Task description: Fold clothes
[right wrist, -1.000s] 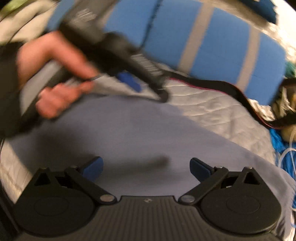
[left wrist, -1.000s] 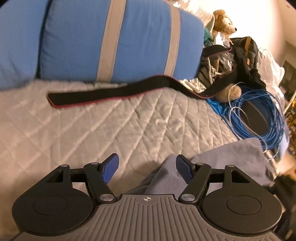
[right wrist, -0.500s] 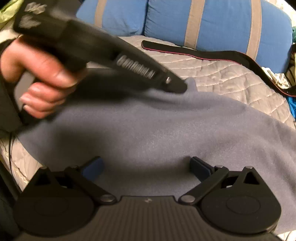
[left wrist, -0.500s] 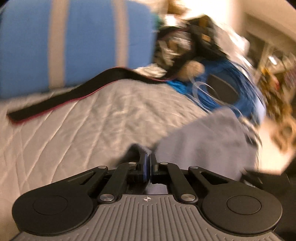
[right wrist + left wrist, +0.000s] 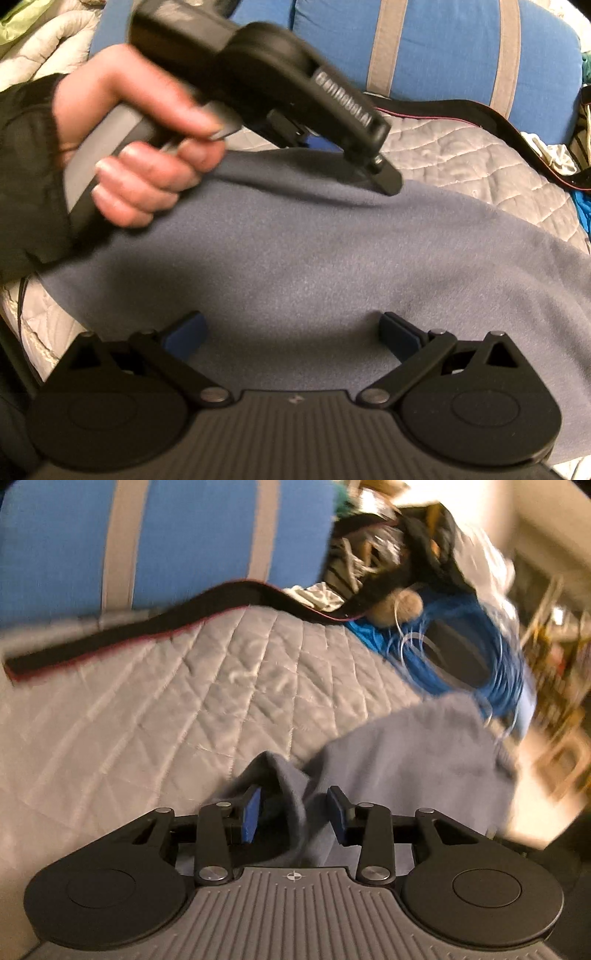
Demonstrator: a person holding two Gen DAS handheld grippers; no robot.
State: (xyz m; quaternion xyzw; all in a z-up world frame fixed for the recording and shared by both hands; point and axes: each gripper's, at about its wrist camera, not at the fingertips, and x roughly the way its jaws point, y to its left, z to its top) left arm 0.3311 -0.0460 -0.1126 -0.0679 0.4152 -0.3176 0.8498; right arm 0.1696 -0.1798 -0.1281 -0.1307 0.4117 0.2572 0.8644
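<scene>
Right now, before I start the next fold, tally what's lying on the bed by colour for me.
Grey-blue: 1, the fleece garment
Blue: 2, the striped pillow and the coiled cable
Black: 2, the long strap and the bag
Tan: 1, the plush toy, partly hidden
Total: 6

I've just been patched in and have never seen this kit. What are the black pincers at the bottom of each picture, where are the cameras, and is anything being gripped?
There is no robot here: a person holds a pistol-style two-finger tool in each hand, with a camera on each looking along its fingers.

One picture looks out from the left tool, the other from the right tool, which also sees the left hand.

A grey fleece garment lies on a quilted bed cover, with a black strap, a blue pillow and coiled blue cable beyond.

The left jaws are opening, with a fold of fleece between them but unclamped. The right tool is open above the fleece.
</scene>
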